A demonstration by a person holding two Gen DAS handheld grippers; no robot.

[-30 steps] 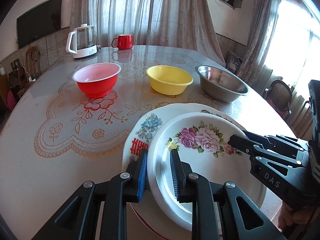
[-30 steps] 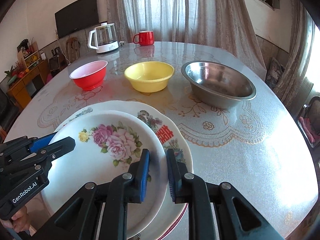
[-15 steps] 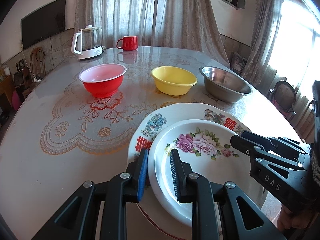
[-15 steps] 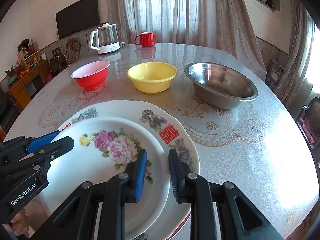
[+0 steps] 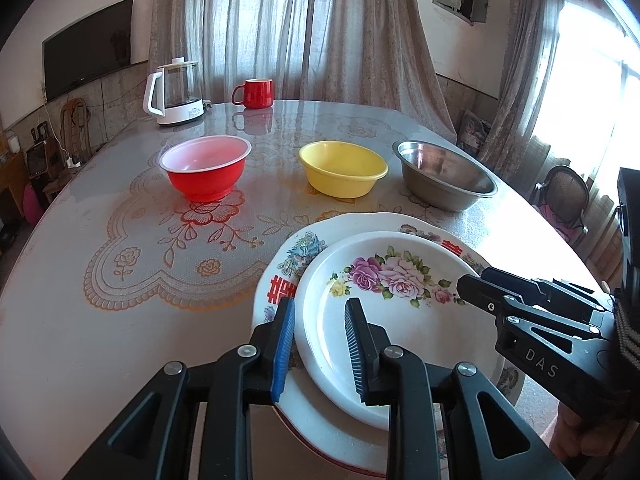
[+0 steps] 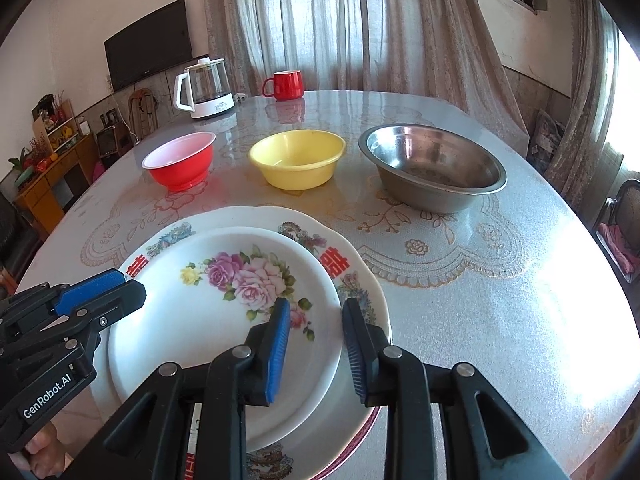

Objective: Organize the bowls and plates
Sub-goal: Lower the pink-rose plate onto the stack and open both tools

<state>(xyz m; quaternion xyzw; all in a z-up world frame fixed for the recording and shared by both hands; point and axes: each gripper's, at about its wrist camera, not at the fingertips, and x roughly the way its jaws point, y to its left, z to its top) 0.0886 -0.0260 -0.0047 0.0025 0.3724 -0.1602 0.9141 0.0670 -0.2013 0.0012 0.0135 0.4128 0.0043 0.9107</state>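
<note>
Both grippers have just been opening: the left gripper (image 5: 320, 344) and the right gripper (image 6: 314, 344) each straddle a rim of the rose plate (image 6: 224, 308), pads now clear of it. That plate rests nested on the larger plate (image 6: 356, 280) at the table's (image 6: 500, 300) near edge. Best to spread fully, then draw straight back so neither pad drags the rim. Beyond, red bowl (image 6: 180, 162), yellow bowl (image 6: 298, 158) and steel bowl (image 6: 434, 168) wait mid-table, well apart.
</note>
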